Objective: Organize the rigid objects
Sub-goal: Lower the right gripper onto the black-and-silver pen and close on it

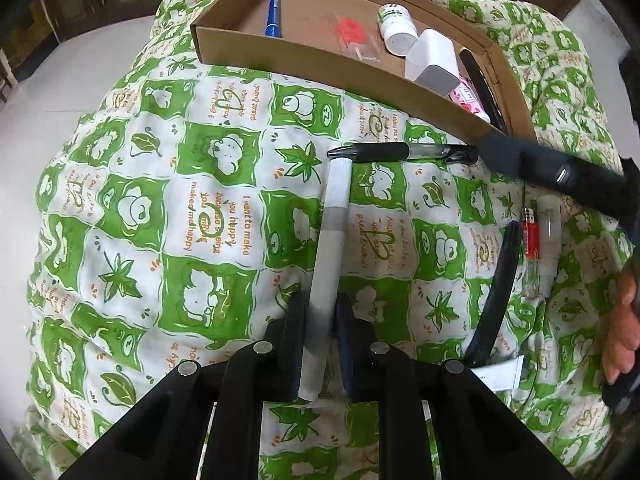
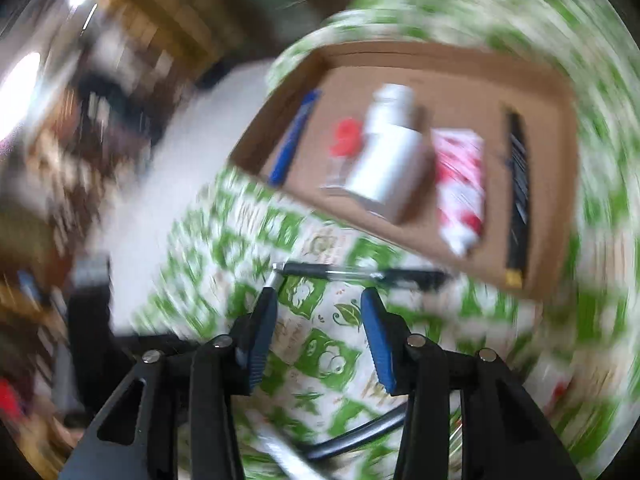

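Observation:
My left gripper is shut on a long white-and-grey pen that points away over the green patterned cloth. A black pen lies crosswise at its far tip. The cardboard tray holds a blue pen, a white bottle, a white box and a black comb. My right gripper is open and empty above the cloth, just short of the black pen; its view is blurred. It also shows in the left wrist view.
A red lighter, a clear small bottle, a black curved item and a white tube lie on the cloth at right. A white floor lies beyond the cloth's left edge. The tray also holds a pink-and-white tube.

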Motion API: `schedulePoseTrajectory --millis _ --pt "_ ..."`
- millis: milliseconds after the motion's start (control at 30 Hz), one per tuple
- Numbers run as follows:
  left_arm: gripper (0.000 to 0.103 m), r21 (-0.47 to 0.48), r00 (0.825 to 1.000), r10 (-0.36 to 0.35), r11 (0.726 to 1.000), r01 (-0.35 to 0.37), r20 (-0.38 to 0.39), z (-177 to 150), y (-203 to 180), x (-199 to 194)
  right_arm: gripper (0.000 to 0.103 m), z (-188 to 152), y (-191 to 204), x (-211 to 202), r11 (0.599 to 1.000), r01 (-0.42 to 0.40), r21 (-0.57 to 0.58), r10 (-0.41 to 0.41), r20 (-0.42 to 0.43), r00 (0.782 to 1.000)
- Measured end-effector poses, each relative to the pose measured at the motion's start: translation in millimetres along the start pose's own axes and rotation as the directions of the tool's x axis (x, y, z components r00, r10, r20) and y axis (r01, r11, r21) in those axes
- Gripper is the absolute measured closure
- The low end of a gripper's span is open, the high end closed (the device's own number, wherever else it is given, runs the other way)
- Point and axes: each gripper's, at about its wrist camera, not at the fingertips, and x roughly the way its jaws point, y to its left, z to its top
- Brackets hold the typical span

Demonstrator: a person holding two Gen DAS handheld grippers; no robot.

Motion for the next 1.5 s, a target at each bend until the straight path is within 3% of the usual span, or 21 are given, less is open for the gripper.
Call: schedulePoseTrajectory --millis 167,300,367,433,500,533,633,733,767,800,867,967,1100,1167,1267,1333,1400,1433,1500 --pt "0.085 -0.082 0.999 -0.046 0.995 0.048 0.03 12.7 -7.1 26.0 0.06 9.2 28.2 35.7 0.952 0.098 -0.289 -0.124 -0.075 0.989" --pt "0.086 -0.062 0.998 -0.029 0.998 0.033 0.061 21.7 -1.2 29.4 0.06 8.2 29.0 58.6 0.885 0.217 -0.412 -0.266 -0.065 0.962" --pt "0.089 -0.058 0.998 -0.026 0.998 0.03 0.065 26.1 -3.1 25.2 0.06 6.3 26.0 63.7 0.865 0.245 -0.439 -0.291 -0.04 0.956" --pt "0.091 -0.062 0.998 -0.022 0.998 0.025 0.057 23.0 -5.4 18.0 0.065 8.4 21.4 61.9 0.877 0.247 -0.411 -0.285 -0.034 0.958" --pt "0.091 -0.076 0.999 -0.009 0.997 0.012 0.048 16.0 -1.5 10.5 0.094 11.3 12.0 57.6 0.885 0.276 -0.375 -0.307 -0.024 0.951" --pt "0.091 -0.087 0.999 0.002 0.996 0.002 0.043 13.9 1.1 7.2 0.1 14.4 4.3 54.8 0.9 0.277 -0.337 -0.304 -0.029 0.952" --pt "0.091 -0.109 0.998 0.049 0.993 -0.044 0.043 7.1 4.0 -4.2 0.103 19.6 -21.0 45.4 0.964 0.185 -0.188 -0.205 -0.092 0.974" --pt "0.091 -0.141 0.997 0.051 0.989 -0.041 0.062 7.6 12.3 -9.3 0.102 13.7 -14.7 43.6 0.96 0.143 -0.241 -0.172 -0.101 0.98" --pt "0.091 -0.153 0.997 0.045 0.988 -0.034 0.065 8.4 14.0 -9.2 0.093 12.1 -7.3 40.8 0.95 0.138 -0.282 -0.168 -0.087 0.982" --pt "0.09 -0.166 0.998 0.039 0.986 -0.03 0.054 9.8 17.0 -5.7 0.068 11.7 -0.9 39.1 0.939 0.137 -0.315 -0.168 -0.074 0.983" --pt "0.089 -0.183 0.999 0.031 0.983 -0.025 0.031 13.0 22.4 3.9 0.047 12.2 13.0 35.2 0.909 0.153 -0.387 -0.177 -0.027 0.984" --pt "0.077 -0.179 0.998 0.02 0.984 -0.01 0.055 16.3 21.9 9.4 0.049 13.9 27.8 43.7 0.866 0.165 -0.472 -0.206 -0.037 0.978" --pt "0.04 -0.129 0.996 -0.021 0.991 0.031 0.082 19.1 7.5 13.9 0.062 18.1 39.0 71.4 0.807 0.213 -0.551 -0.284 -0.046 0.958" --pt "0.036 -0.095 0.997 -0.006 0.995 0.013 0.083 19.6 -0.6 16.4 0.068 20.1 37.0 88.7 0.789 0.231 -0.57 -0.314 -0.051 0.948" --pt "0.036 -0.079 0.995 0.007 0.997 0.001 0.101 19.8 -4.7 16.3 0.075 23.3 32.6 84.9 0.815 0.232 -0.531 -0.304 -0.051 0.951" --pt "0.053 -0.1 0.992 0.01 0.995 0.002 0.124 19.8 -2.2 13.3 0.08 28.9 26.9 85.7 0.845 0.229 -0.483 -0.296 -0.067 0.953" --pt "0.067 -0.145 0.99 0.013 0.989 0.008 0.143 16.9 6.8 10.5 0.085 34.0 13.4 81.9 0.902 0.2 -0.382 -0.259 -0.109 0.96" --pt "0.072 -0.167 0.989 0.013 0.986 0.012 0.149 16.3 11.8 9.1 0.087 36.6 2.4 78.7 0.933 0.172 -0.317 -0.225 -0.137 0.965" --pt "0.082 -0.195 0.988 0.017 0.981 0.013 0.154 16.4 22.6 8.3 0.092 36.5 -21.3 72.8 0.995 0.008 -0.1 -0.031 -0.228 0.973"
